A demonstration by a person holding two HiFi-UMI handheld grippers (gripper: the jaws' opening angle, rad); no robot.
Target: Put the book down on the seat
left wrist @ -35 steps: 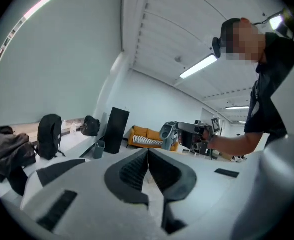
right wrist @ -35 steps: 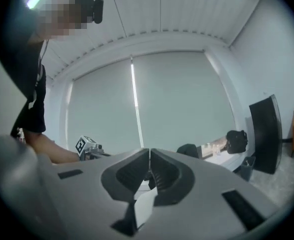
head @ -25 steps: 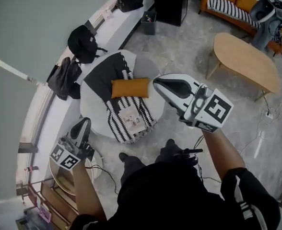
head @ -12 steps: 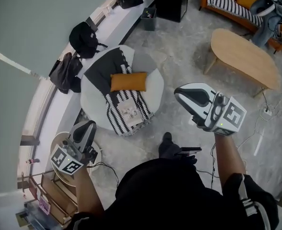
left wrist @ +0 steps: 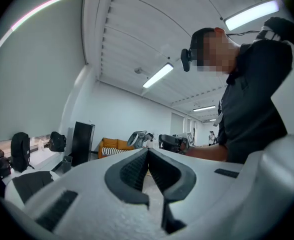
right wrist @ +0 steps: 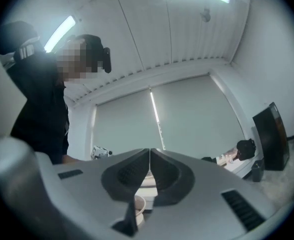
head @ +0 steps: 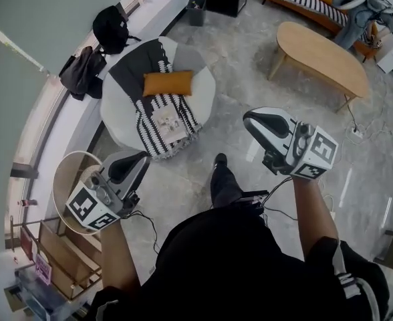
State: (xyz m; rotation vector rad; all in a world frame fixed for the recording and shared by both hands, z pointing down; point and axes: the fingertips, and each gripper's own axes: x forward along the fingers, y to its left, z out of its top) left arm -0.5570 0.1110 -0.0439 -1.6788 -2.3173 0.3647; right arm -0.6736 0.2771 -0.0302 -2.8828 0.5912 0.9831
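- Head view shows the book point(head: 168, 122) lying flat on the striped throw point(head: 143, 131) that drapes the round seat point(head: 200, 89). An orange cushion point(head: 168, 83) sits just beside it at 12 o'clock.
- The left gripper point(head: 142, 158) is well apart from the book, at its 7 o'clock. Its own view shows the jaws pressed together with nothing between them.
- The right gripper point(head: 248, 117) is at the book's 3 o'clock, also well apart, with its jaws likewise closed and empty.
- The book looks thin, light and bendy, more pamphlet than hardback, and its cover is probably smooth.
- If it needed moving, the best hold would be a pinch along the spine edge near its middle. A corner grip would likely let it sag or fan open.
- With the book resting on the seat, the task looks finished.
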